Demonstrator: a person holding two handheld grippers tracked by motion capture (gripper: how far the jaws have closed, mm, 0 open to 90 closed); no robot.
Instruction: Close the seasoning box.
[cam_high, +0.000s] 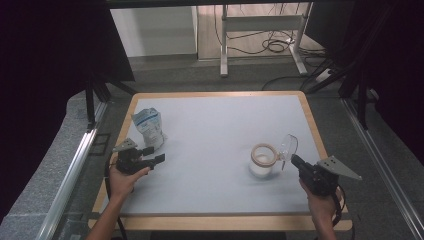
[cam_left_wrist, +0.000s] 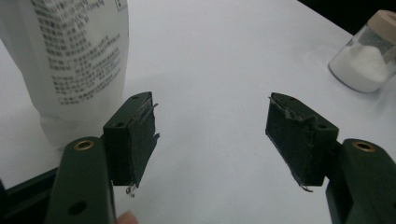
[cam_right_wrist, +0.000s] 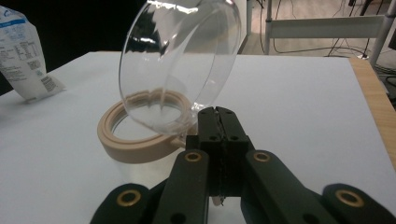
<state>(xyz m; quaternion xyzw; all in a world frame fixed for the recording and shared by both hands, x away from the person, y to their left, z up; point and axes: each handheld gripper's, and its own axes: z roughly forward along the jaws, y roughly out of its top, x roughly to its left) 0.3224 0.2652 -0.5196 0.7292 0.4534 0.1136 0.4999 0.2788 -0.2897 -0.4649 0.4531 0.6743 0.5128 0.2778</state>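
A glass jar (cam_high: 263, 161) with a beige rim (cam_right_wrist: 135, 140) holds white powder and stands right of the table's middle. Its clear hinged lid (cam_high: 288, 145) is tipped up and open. My right gripper (cam_right_wrist: 217, 116) is shut on the lid's lower edge (cam_right_wrist: 180, 60), and it reaches in from the jar's right (cam_high: 295, 161). A white printed pouch (cam_high: 149, 127) stands upright at the left. Just in front of the pouch, my left gripper (cam_high: 156, 154) is open and holds nothing. In the left gripper view the pouch (cam_left_wrist: 79, 56) is left of the gripper (cam_left_wrist: 212, 126) and the jar (cam_left_wrist: 366, 58) is far right.
The white table top (cam_high: 215, 120) has a wooden border (cam_high: 313, 125). Metal rails (cam_high: 75, 165) run along both sides. Beyond the far edge stand a desk frame (cam_high: 260, 30) and floor cables (cam_high: 275, 46). Dark curtains hang left and right.
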